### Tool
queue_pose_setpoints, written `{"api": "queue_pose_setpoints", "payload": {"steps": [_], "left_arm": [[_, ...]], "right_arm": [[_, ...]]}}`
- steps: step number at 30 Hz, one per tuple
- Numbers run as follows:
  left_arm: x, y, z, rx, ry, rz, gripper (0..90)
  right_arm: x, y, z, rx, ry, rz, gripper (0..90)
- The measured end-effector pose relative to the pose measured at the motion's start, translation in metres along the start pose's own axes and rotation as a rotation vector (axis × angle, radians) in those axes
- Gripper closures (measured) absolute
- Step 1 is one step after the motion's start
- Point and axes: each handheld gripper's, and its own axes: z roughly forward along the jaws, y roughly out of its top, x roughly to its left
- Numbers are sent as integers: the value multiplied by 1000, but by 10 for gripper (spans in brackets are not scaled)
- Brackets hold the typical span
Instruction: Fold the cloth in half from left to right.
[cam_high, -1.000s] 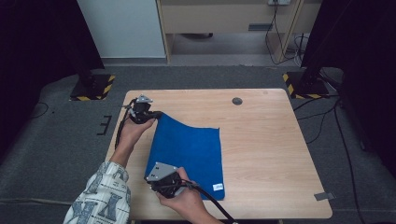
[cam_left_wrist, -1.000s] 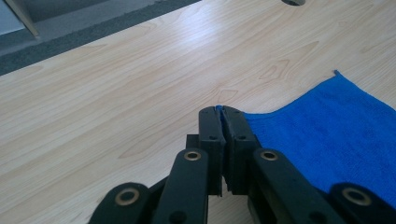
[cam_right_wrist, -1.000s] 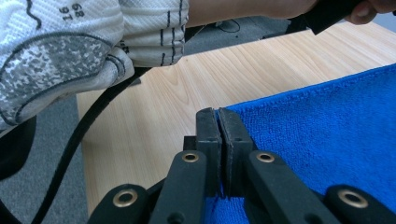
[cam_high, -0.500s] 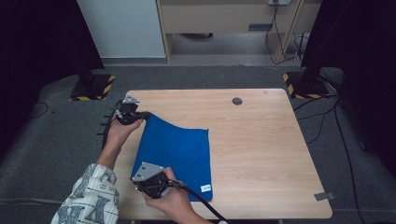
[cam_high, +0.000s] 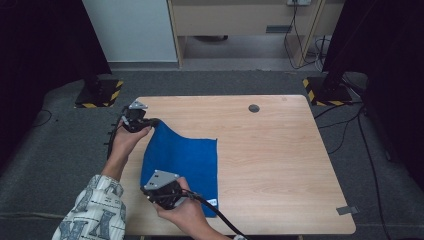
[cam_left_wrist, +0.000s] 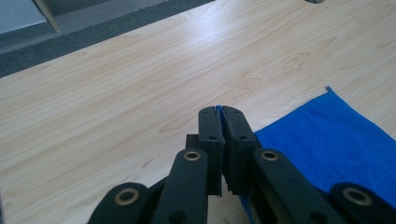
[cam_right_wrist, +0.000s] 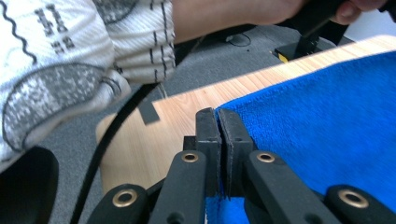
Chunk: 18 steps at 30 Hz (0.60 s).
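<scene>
So over the last second I've dragged the blue cloth (cam_high: 182, 162) toward 9 o'clock across the bench (cam_high: 280, 165). The left tongs (cam_high: 150, 121) went that way too, from nearer the middle to almost the 9 o'clock edge, taking the far corner along. The right tongs (cam_high: 150, 192) slid the same direction with the near corner. More bare wood now shows on the 3 o'clock side, and the white tag (cam_high: 213, 202) on the near edge moved over with it.

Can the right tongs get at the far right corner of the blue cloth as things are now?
Probably not now: the right tongs are shut on the blue cloth's near left corner. The bare table leaves the way free once they let go.
</scene>
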Motion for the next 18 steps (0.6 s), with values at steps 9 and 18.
{"api": "queue_pose_setpoints", "payload": {"steps": [9,18], "left_arm": [[-32,7,40,51,-51,41,866],[-58,13,67,83,-91,73,864]], "right_arm": [[-21,-33,-35,24,-42,54,878],[-32,-63,-54,64,-71,57,878]]}}
